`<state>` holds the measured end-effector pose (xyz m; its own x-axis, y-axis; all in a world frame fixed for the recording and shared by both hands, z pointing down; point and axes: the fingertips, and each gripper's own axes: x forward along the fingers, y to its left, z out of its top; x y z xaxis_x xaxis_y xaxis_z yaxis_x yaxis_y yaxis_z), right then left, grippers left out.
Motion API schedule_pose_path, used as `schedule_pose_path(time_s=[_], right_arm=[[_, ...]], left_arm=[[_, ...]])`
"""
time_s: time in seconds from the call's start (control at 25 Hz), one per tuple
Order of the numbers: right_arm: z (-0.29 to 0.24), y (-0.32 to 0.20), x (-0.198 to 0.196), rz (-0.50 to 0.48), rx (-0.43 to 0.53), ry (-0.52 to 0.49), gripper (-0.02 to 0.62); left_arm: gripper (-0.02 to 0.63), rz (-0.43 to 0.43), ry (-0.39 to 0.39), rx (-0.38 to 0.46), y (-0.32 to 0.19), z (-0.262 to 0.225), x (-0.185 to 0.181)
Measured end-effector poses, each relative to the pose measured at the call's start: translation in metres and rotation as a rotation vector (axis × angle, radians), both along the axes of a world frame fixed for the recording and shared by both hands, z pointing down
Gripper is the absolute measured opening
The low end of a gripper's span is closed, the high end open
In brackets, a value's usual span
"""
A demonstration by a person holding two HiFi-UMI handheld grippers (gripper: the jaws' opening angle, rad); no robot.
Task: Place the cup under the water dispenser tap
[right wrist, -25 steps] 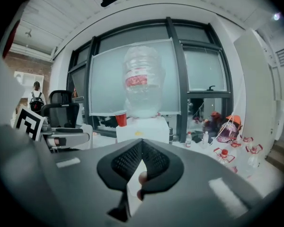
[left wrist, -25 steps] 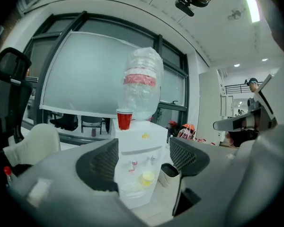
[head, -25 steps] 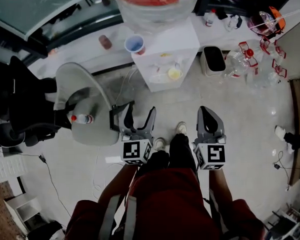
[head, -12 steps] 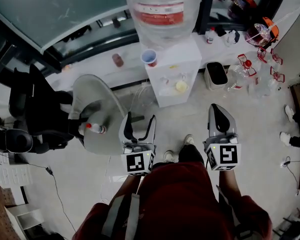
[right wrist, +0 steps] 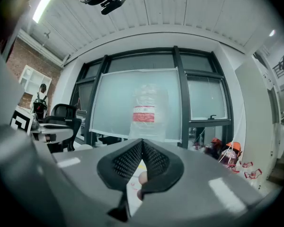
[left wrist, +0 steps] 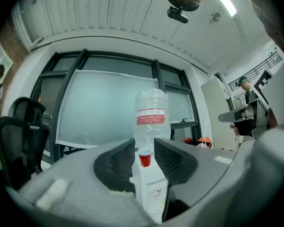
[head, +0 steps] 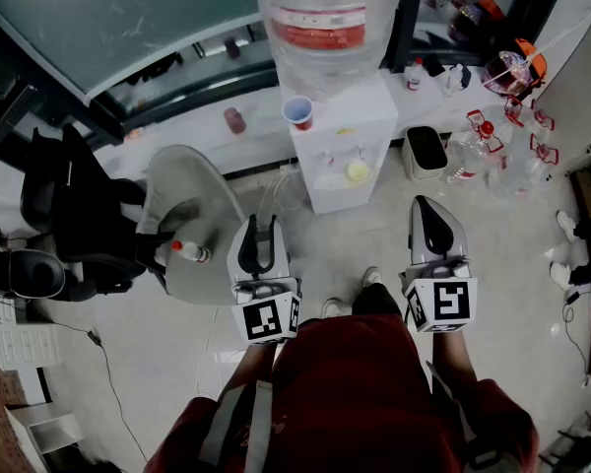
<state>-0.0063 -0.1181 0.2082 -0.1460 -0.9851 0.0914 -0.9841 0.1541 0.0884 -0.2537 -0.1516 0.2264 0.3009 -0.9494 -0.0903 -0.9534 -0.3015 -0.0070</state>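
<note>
Left gripper point(head: 260, 227), jaws closing on nothing, faces the red cup point(left wrist: 145, 157) well ahead; right gripper point(head: 431, 215) clenched. It looks light and crushable: pinch mid-wall, gently.

Bare floor point(head: 360, 235) open in front of water dispenser point(head: 347, 131). Chair point(head: 182, 210) crowds left side, bin point(head: 426, 152) and loose bottles point(head: 492, 156) right. Big jug point(head: 320, 28) stands just beside cup point(head: 297, 112).
</note>
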Motion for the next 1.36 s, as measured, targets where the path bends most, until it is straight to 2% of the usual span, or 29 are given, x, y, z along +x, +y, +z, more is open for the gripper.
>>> schedule_pose_path(time_s=[0.24,0.44,0.6,0.84,1.36], right_arm=[[-0.004,0.004,0.001,0.008,0.025,0.000,0.000],[-0.006,0.004,-0.005,-0.001,0.023,0.016,0.000],[-0.018,0.002,-0.013,-0.010,0.085,0.005,0.000],[-0.004,0.005,-0.006,-0.003,0.022,0.037,0.000],[0.001,0.006,-0.005,-0.003,0.039,0.024,0.000]], left_arm=[[0.006,0.002,-0.040,0.015,0.001,-0.004,0.000],[0.006,0.026,-0.059,0.026,0.002,-0.007,0.004],[0.006,0.037,-0.057,0.018,0.002,-0.003,0.004],[0.006,0.040,-0.062,0.026,0.002,-0.008,0.002],[0.006,0.046,-0.057,0.022,0.005,-0.007,0.004]])
